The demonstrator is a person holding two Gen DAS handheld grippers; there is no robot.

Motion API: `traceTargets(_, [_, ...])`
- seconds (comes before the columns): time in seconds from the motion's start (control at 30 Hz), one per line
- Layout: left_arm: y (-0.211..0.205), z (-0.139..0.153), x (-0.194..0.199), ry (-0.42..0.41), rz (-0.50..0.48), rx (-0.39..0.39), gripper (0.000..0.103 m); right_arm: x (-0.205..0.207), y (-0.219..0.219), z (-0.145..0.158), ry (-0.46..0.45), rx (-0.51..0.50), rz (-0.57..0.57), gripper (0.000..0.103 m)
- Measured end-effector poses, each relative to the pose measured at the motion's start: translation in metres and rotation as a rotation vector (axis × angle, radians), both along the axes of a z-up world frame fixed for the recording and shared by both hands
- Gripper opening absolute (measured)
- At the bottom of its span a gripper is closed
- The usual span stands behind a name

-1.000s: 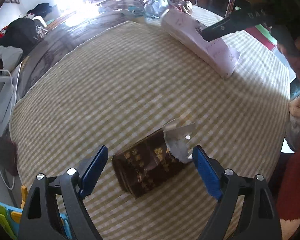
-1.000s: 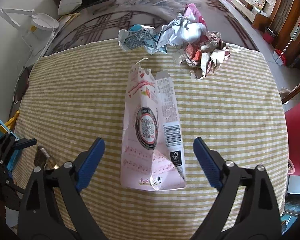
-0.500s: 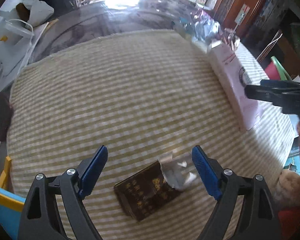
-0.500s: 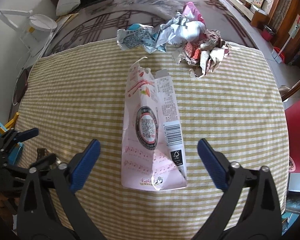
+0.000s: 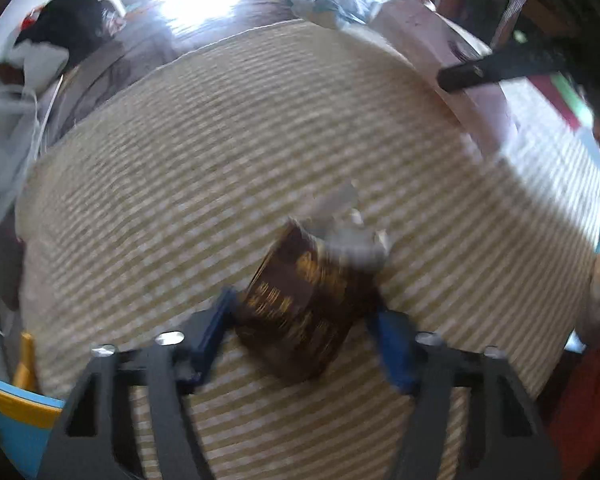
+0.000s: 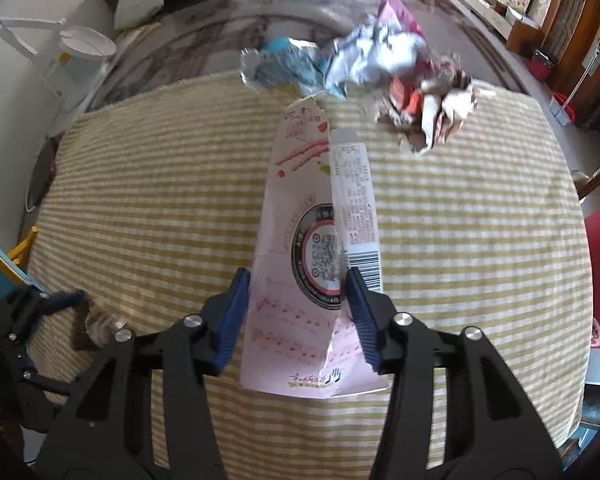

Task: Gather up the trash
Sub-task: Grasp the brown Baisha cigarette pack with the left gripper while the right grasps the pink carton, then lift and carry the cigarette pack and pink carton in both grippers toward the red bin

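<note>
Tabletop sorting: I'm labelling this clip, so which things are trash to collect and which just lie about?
Trash to collect:
- brown packet, between the closing left gripper pads
- pink carton, between the closing right gripper pads
- crumpled wrapper pile

Lying about:
- striped tablecloth
- white desk lamp

Yellow-and-white checked tablecloth, pink carton, brown-and-gold packet.

blurred brown packet, trash pile smeared
</note>
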State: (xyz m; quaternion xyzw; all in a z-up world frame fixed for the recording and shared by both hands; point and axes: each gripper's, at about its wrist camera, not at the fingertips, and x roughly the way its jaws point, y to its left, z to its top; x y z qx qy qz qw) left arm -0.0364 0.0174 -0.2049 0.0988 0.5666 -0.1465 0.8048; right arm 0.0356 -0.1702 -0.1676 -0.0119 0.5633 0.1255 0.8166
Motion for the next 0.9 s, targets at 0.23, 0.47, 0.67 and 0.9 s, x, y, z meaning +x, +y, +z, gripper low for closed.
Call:
traceTargets(0.23, [0.016,0.05,0.027,-0.058,0.278,-0.226,0.044,-0.01,-0.008,0.046,-0.118,0.048,-0.015,0.047])
traceTargets(0.47, [0.009,0.1,0.048,-0.143,0.405,-0.23,0.045,-0.022,-0.012,0.088,-0.242,0.065,-0.011,0.047])
traceTargets(0.67, [-0.003,0.131,0.047,-0.212,0.395,-0.232,0.046,-0.029,-0.013,0.108,-0.309,0.063,-0.005,0.047])
traceTargets(0.9, [-0.02,0.143,0.053,-0.251,0.381,-0.228,0.046,-0.035,-0.027,0.116,-0.33,0.067,-0.015,0.047])
